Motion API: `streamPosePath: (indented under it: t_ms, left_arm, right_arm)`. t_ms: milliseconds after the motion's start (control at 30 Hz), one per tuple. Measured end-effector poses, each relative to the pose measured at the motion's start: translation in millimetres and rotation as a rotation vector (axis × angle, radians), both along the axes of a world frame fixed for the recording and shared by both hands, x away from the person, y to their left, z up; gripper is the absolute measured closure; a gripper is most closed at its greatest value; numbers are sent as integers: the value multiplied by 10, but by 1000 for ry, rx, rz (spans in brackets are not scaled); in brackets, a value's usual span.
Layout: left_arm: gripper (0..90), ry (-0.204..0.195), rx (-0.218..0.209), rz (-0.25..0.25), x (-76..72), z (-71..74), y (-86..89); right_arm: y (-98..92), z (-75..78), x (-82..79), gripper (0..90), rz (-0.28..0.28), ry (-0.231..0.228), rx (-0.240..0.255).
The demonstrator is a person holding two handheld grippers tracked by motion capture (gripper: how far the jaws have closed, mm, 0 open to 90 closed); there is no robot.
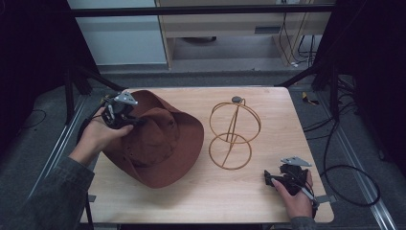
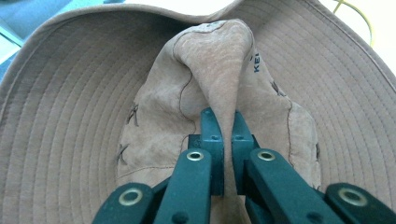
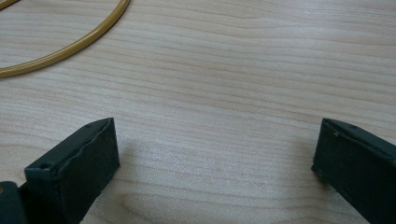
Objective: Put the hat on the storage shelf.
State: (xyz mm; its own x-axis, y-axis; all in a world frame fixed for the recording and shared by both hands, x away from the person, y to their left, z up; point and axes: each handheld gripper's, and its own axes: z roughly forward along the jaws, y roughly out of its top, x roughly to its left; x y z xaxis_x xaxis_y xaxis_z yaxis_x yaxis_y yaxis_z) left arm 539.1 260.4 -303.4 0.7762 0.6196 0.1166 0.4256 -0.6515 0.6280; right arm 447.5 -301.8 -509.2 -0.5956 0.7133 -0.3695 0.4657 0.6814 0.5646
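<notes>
A brown wide-brimmed hat [image 1: 163, 143] is tilted up over the left half of the table. My left gripper [image 1: 137, 121] is at its upper left side. In the left gripper view, that gripper [image 2: 226, 117] is shut on a pinched fold of the hat's tan suede crown [image 2: 219, 60], with the stitched brim [image 2: 70, 140] all around. A gold wire hat stand [image 1: 234, 134] stands upright at the table's middle, apart from the hat. My right gripper [image 1: 268, 178] rests low near the front right edge. Its jaws [image 3: 215, 154] stand wide open over bare wood, and the stand's base ring [image 3: 70, 46] lies ahead to the left.
The wooden table [image 1: 230, 201] sits inside a dark metal frame. Cables [image 1: 344, 172] trail on the floor to the right. A person's sleeve and forearm [image 1: 62, 187] come in at the lower left.
</notes>
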Motion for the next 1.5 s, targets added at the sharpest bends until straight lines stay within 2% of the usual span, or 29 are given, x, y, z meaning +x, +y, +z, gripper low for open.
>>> streamPosePath:
  t_ms: [67, 167, 300, 433, 567, 867, 1133, 1233, 1500]
  left_arm:
    - [885, -9, 1, -2, -85, 33, 36]
    - [885, -20, 2, -5, -137, 59, 56]
    - [885, -43, -26, -25, -240, 187, 94]
    - [885, -61, -55, -40, -307, 253, 104]
    - [886, -64, -42, -53, -346, 300, 107]
    - [886, -112, -107, -47, -543, 492, 271]
    - [886, -142, -103, -73, -625, 673, 232]
    - [886, -152, -120, -80, -632, 740, 200]
    - [886, -174, -126, -110, -631, 916, 42]
  right_arm:
    - [-2, 2, 7, 4, 3, -2, -4]
    - [-2, 2, 7, 4, 3, -2, -3]
    - [-2, 3, 7, 4, 3, -2, -4]
    - [1, 0, 4, 5, -1, 0, -1]
    - [4, 1, 3, 5, -4, 3, -1]
    - [1, 2, 10, 5, -3, 0, -6]
    - [0, 2, 11, 5, -3, 0, -6]
    - [0, 2, 11, 5, -3, 0, -6]
    - [0, 2, 11, 5, -3, 0, -6]
